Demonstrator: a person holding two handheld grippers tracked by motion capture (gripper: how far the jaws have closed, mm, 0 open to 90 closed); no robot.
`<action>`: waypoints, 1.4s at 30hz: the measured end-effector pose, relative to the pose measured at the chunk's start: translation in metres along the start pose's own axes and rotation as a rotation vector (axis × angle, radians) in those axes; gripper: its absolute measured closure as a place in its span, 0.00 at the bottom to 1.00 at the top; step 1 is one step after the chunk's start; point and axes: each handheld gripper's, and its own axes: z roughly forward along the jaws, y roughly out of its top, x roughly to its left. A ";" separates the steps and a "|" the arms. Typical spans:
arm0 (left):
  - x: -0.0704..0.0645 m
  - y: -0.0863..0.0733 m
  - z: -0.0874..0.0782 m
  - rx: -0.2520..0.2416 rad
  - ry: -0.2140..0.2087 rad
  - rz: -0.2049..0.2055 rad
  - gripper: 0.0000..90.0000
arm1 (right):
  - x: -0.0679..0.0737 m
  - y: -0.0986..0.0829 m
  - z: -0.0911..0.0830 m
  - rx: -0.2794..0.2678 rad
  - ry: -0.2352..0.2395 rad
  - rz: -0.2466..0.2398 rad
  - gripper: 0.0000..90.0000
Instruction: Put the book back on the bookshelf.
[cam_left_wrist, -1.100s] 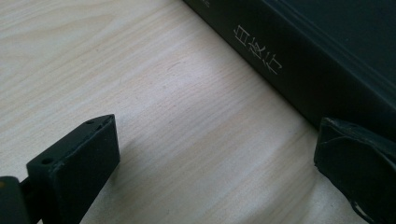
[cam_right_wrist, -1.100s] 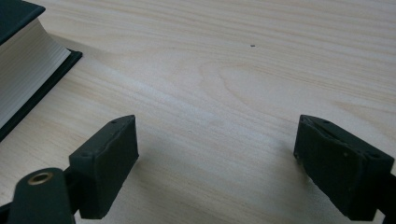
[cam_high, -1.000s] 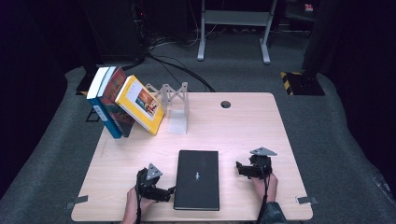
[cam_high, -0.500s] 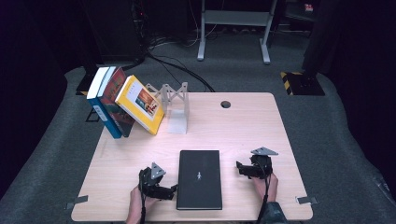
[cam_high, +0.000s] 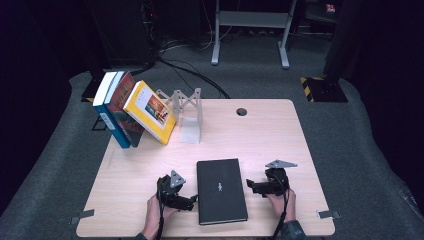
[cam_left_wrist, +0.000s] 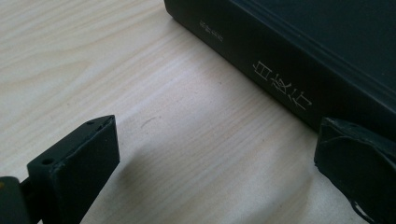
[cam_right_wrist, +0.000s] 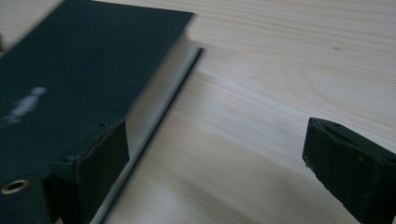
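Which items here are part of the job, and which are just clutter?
In the job:
black book, flat between the grippers
left gripper, open, by the spine
right gripper, open, by the page edge

Lying about:
leaning books at the far left
metal bookend
table with its cable hole

— What stands at the table's (cam_high: 150, 170) ten o'clock?
— Three leaning books (cam_high: 131, 112); a grey metal bookend (cam_high: 186, 107) just beside them, a round hole (cam_high: 242, 111) near twelve.
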 end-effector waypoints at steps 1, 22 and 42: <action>0.000 0.000 0.000 -0.001 0.000 -0.002 0.00 | 0.006 0.002 -0.001 -0.001 0.027 -0.011 0.06; -0.002 0.019 0.020 0.007 -0.030 -0.028 0.00 | 0.040 0.012 0.013 0.125 0.032 -0.054 0.09; -0.018 0.074 0.073 0.040 -0.054 -0.003 0.00 | -0.017 0.018 -0.002 0.117 -0.062 0.012 0.09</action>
